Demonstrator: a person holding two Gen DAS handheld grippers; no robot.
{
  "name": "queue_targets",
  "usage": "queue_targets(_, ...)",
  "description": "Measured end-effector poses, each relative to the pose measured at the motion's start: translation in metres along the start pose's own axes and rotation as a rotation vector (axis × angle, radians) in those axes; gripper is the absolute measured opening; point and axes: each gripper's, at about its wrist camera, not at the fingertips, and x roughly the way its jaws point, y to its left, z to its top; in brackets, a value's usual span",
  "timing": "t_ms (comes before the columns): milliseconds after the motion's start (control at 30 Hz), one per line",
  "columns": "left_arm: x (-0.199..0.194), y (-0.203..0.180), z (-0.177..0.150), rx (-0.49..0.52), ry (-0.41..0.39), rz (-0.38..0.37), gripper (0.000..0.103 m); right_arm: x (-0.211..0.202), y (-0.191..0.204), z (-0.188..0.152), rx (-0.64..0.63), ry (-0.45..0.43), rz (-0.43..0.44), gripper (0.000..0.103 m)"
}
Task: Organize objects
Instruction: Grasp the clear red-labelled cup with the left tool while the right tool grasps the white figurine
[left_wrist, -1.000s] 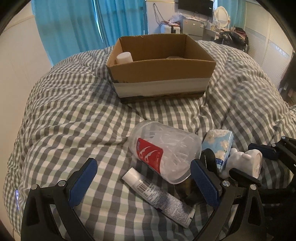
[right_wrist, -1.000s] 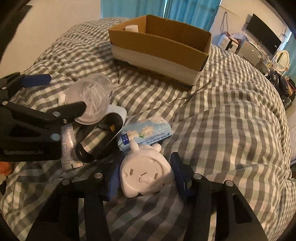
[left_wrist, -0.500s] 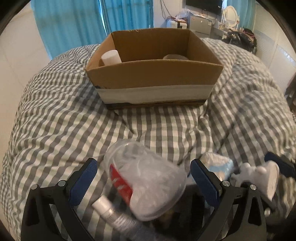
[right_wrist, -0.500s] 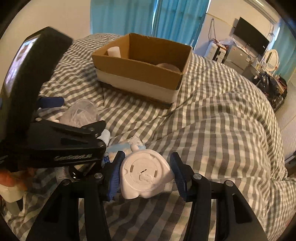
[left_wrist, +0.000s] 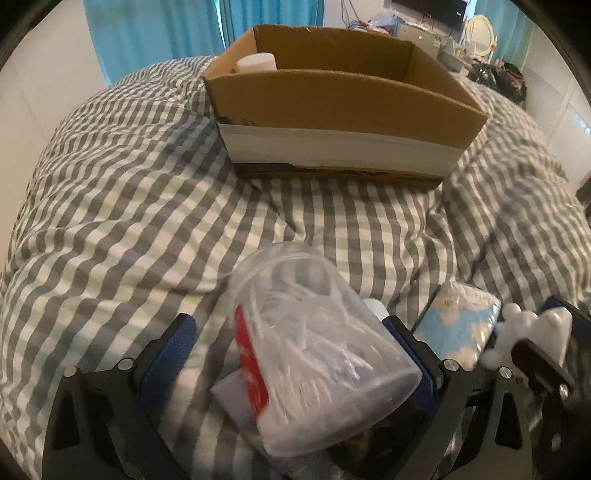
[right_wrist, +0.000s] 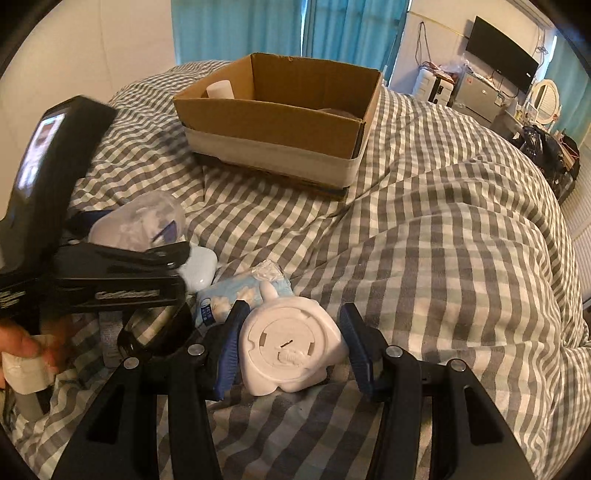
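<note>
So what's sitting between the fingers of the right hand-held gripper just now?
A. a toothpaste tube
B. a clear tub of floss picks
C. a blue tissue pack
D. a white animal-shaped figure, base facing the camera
D: in the right wrist view the white animal-shaped figure sits between the blue pads of the right hand-held gripper, its round base towards the camera; the tissue pack lies behind it on the checked duvet.

My left tongs (left_wrist: 291, 354) dropped around the jar (left_wrist: 317, 373), just closing slightly; right tongs (right_wrist: 291, 354) raised the figurine (right_wrist: 291, 350).
</note>
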Motion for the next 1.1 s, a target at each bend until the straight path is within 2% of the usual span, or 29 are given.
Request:
queue_targets(133, -0.007, 0.003, -0.009, 0.039, 0.010, -0.002, 0.083, -0.001, 0.002, -0.001, -0.003, 0.000, -0.015, 0.051)
queue_targets(233, -0.006, 0.004, -0.014, 0.047, 0.019, 0.006, 0.060, -0.006, 0.002, -0.002, 0.003, -0.010, -0.036, 0.051)
queue_targets(400, -0.018, 0.005, -0.015, 0.032, 0.003, -0.030, 0.050, -0.014, 0.001, -0.004, 0.013, -0.032, -0.062, 0.051)
queue_targets(467, -0.022, 0.004, -0.014, 0.033, -0.006, -0.034, 0.049, -0.017, 0.001, -0.004, 0.015, -0.038, -0.069, 0.051)
queue_targets(633, -0.030, 0.009, -0.011, 0.014, -0.020, -0.077, 0.050, -0.023, 0.003, -0.004, 0.015, -0.049, -0.083, 0.051)
queue_targets(667, -0.031, 0.008, -0.011, 0.016, -0.021, -0.083, 0.054, -0.024, 0.004, -0.004, 0.015, -0.050, -0.085, 0.051)
queue_targets(767, -0.036, 0.002, -0.008, 0.044, -0.044, -0.085, 0.084, -0.024, 0.005, -0.004, 0.012, -0.049, -0.090, 0.051)
queue_targets(900, -0.031, -0.009, 0.002, 0.093, -0.057, -0.086, 0.085, -0.022, 0.005, -0.003, 0.009, -0.044, -0.086, 0.051)
queue_targets(1033, -0.010, -0.014, 0.007, 0.099, -0.007, -0.079, 0.085, -0.018, 0.003, -0.003, 0.014, -0.036, -0.076, 0.051)
queue_targets(1100, -0.005, -0.011, 0.005, 0.075, 0.009, -0.101, 0.085, -0.017, 0.001, -0.003, 0.018, -0.032, -0.069, 0.051)
